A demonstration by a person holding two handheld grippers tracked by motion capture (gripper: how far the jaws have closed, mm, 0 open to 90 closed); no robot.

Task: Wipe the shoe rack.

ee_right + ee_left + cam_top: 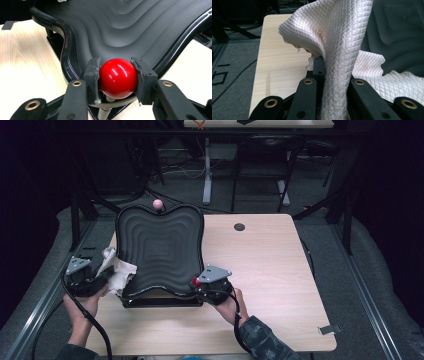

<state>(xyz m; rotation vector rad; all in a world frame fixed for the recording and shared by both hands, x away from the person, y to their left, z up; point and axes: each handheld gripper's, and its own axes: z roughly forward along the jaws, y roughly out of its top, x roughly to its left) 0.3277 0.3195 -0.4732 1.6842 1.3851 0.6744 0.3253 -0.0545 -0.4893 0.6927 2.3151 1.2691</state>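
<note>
At frame centre — wiping the black board (160, 252), barely begun.
Left gripper (92, 282) pinches cloth (342, 50) at its edge; right gripper (117, 80) clamps red knob (118, 78).

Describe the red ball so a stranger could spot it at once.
Find the black wavy board on the wooden table. At its near right corner, the right tongs clamp a glossy red ball; the far edge's knob is pale pink.

Glossy ball (118, 78); quilted cloth (342, 42).
</note>
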